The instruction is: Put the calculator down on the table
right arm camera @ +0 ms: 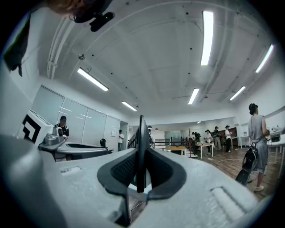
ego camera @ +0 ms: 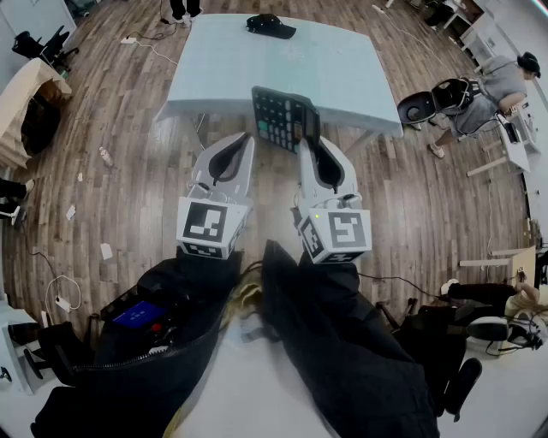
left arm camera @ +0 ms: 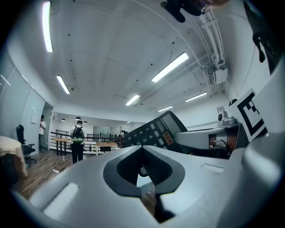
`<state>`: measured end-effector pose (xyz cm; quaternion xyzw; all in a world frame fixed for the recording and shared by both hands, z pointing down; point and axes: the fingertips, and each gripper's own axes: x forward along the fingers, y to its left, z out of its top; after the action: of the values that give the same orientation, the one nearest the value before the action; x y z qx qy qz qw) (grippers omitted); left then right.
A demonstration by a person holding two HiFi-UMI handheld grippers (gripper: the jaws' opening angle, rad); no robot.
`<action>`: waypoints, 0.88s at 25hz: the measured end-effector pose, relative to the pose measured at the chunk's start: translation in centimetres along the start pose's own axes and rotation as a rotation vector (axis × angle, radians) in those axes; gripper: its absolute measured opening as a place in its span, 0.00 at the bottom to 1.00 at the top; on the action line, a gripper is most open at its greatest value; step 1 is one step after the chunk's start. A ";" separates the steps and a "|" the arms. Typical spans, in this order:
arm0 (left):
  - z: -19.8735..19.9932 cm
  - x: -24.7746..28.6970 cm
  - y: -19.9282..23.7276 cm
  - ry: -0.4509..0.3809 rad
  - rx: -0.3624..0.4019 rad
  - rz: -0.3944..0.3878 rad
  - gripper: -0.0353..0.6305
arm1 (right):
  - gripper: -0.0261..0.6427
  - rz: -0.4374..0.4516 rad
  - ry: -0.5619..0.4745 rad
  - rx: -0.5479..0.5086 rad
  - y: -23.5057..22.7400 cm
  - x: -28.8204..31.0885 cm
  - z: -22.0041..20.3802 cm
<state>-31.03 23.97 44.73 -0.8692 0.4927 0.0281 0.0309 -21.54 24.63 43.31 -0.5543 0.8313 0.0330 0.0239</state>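
The black calculator (ego camera: 285, 120) stands upright on its edge in the air, over the near edge of the pale table (ego camera: 274, 60). My right gripper (ego camera: 310, 147) is shut on its right side. In the right gripper view the calculator (right arm camera: 141, 129) shows as a thin dark blade pinched between the pads of the right gripper (right arm camera: 140, 153). My left gripper (ego camera: 240, 141) hovers beside it on the left, level, its tips together with nothing between them. From the left gripper (left arm camera: 142, 149) the calculator's keys (left arm camera: 153, 131) show to the right.
A black object (ego camera: 271, 25) lies at the table's far edge. A person (ego camera: 492, 90) sits on a chair at the right. Cables and scraps lie on the wooden floor (ego camera: 111, 162) to the left. Other people and tables stand far off in the room.
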 end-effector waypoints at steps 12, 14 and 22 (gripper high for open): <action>0.3 0.7 -2.3 -0.006 0.013 -0.033 0.05 | 0.11 -0.037 -0.048 0.016 -1.7 -2.2 1.2; 0.3 0.8 -2.7 -0.002 0.002 -0.037 0.05 | 0.11 -0.033 -0.056 0.028 -2.0 -2.4 1.3; -0.3 1.3 -2.8 0.022 -0.019 -0.030 0.05 | 0.11 -0.008 -0.042 0.032 -2.1 -2.0 0.8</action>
<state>-27.94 24.32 44.99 -0.8769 0.4798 0.0225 0.0177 -18.84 25.78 42.57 -0.5563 0.8289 0.0312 0.0505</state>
